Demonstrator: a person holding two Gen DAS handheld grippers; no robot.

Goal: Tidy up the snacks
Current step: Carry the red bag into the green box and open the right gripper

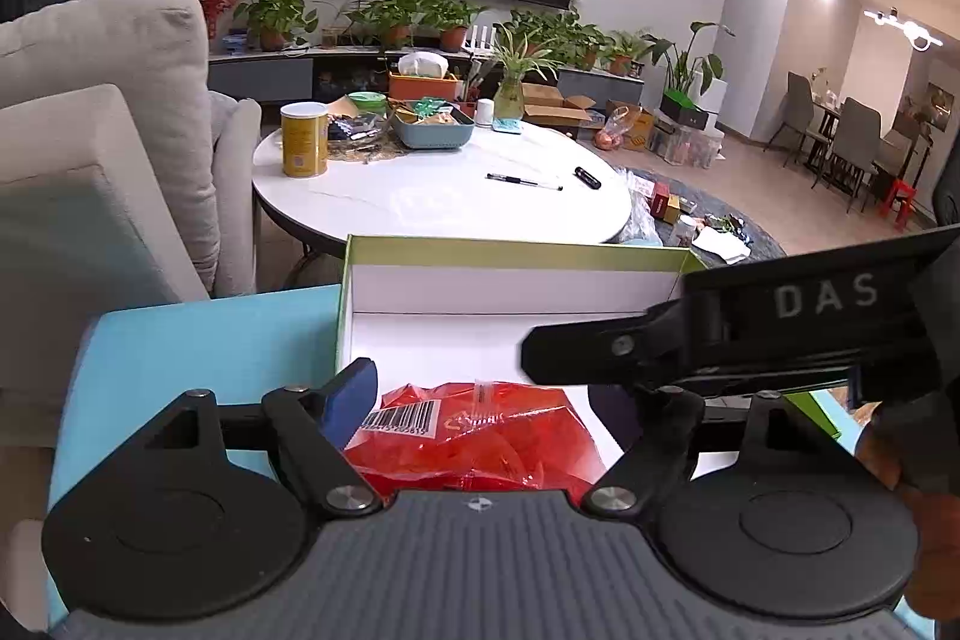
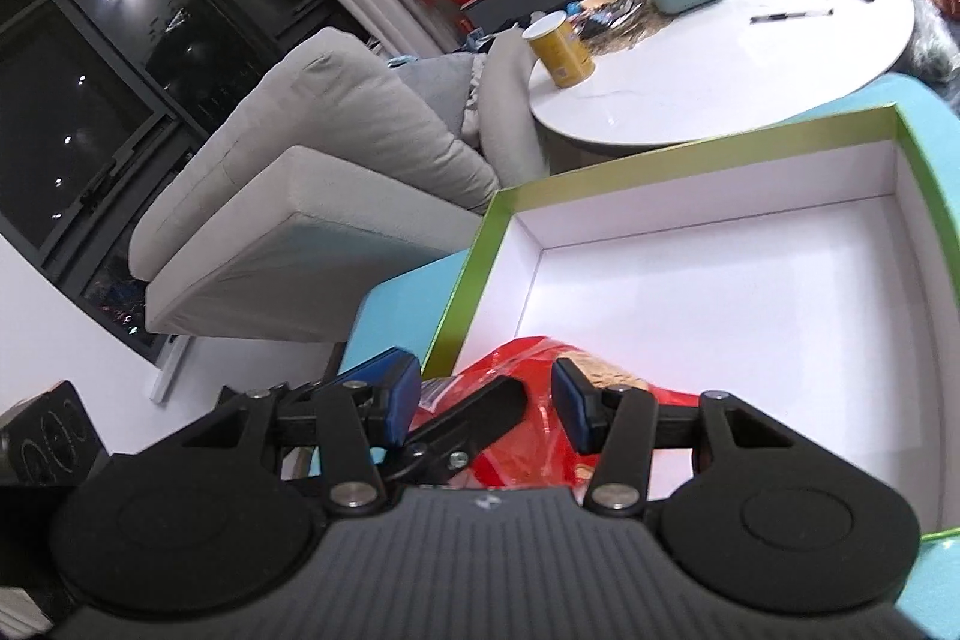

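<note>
Big beige sofa (image 2: 336,142) fills the left. Beyond it sits the round white desk (image 1: 450,202), well cluttered at the back. Up front a green-rimmed white box (image 2: 690,142) rests on a light-blue desk (image 1: 180,340), and it's open.

Red snack bag (image 1: 480,436) is down in the box's near-left corner, its near part cut off behind the hand-held gripper bodies. Left hand-held gripper (image 1: 486,394) is spread around the bag, but its right pad is hidden behind the right tool's black arm reaching across. Right hand-held gripper (image 2: 486,388) has its jaws drawn in over the bag. A black finger crosses the gap, so I can't tell if it's pinching anything.

On the round desk there's a blue tray (image 1: 432,133) of snacks, contents hard to read, then a yellow can (image 1: 305,139) and a pen (image 1: 522,182).
</note>
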